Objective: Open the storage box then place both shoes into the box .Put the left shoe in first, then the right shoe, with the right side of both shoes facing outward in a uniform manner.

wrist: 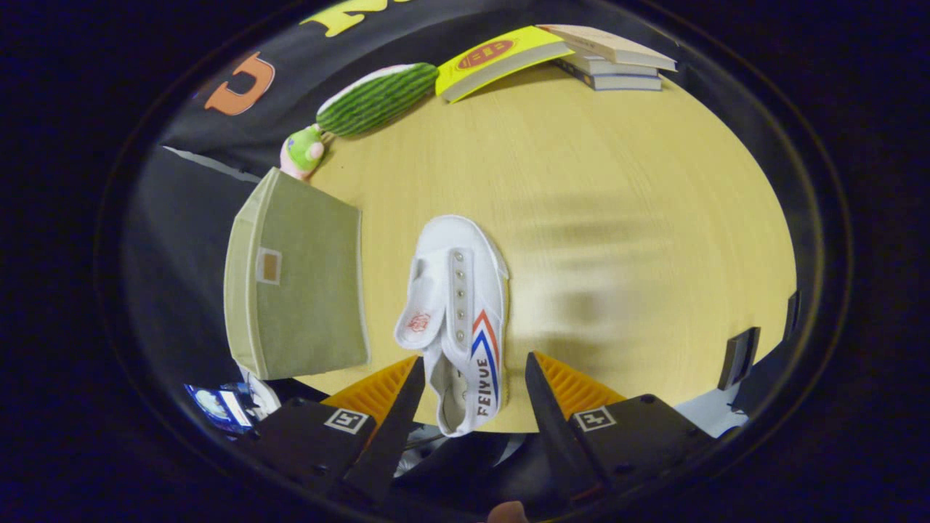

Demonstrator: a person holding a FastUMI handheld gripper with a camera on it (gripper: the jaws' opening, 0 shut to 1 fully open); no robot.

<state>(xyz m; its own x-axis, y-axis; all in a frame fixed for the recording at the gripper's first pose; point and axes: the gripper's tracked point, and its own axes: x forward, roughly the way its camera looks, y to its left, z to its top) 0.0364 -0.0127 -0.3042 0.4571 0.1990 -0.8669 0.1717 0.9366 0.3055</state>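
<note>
While the gripper [472,370] hangs with its 2 fingers spread apart, a white canvas shoe [459,305] with red and blue side stripes lies on the pale wooden table [617,218], its heel between the fingertips, untouched. Beside it stands the olive fabric storage box [294,287], lid closed.

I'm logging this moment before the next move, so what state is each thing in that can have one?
storage box: lid shut, on the table's edge.
white shoe: lying on the table, heel end between the jaws, untouched.
gripper: jaws open, either side of the shoe's heel.
yellow book: closed, flat.
stack of books: closed, piled.
watermelon plush: lying on its side.
</note>
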